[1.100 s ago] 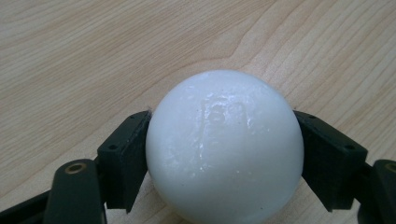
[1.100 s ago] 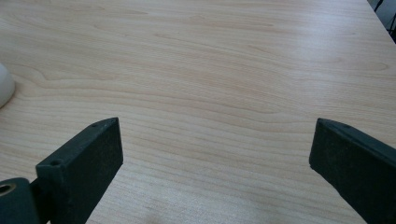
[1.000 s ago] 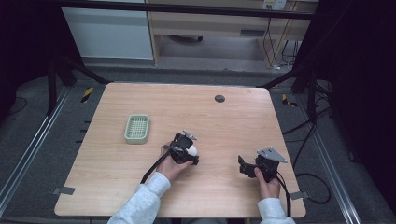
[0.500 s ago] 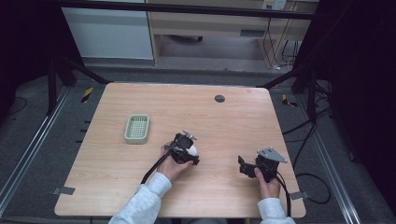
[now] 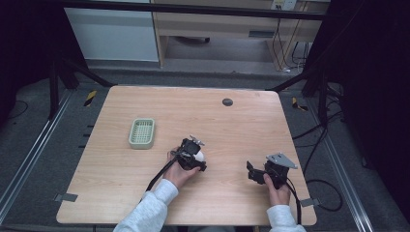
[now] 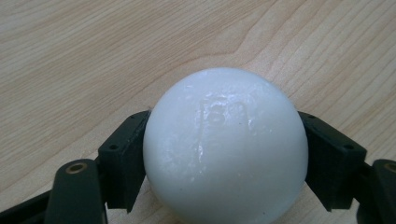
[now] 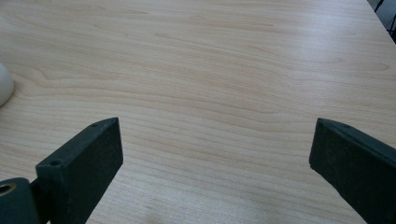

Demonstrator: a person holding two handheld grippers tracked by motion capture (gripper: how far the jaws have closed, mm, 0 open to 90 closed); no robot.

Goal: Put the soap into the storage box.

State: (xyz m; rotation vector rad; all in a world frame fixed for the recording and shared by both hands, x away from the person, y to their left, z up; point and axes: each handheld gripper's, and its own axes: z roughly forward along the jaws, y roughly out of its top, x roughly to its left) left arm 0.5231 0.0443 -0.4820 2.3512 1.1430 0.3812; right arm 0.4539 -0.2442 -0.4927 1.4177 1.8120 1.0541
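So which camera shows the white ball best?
The left gripper view: the ball looms close between the jaws, a mark stamped on top. The high view shows a small white spot; the right gripper view, just its edge.

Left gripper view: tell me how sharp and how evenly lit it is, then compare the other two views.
Left gripper view: the white soap bar is sharp, its stamped mark readable, with small glints and no blown-out glare; the near jaw bases look softer. Right gripper view: wood grain crisp, jaws slightly soft, a faint sheen on the table. High view: table evenly lit, surroundings dark, and the green basket looks small and coarse.
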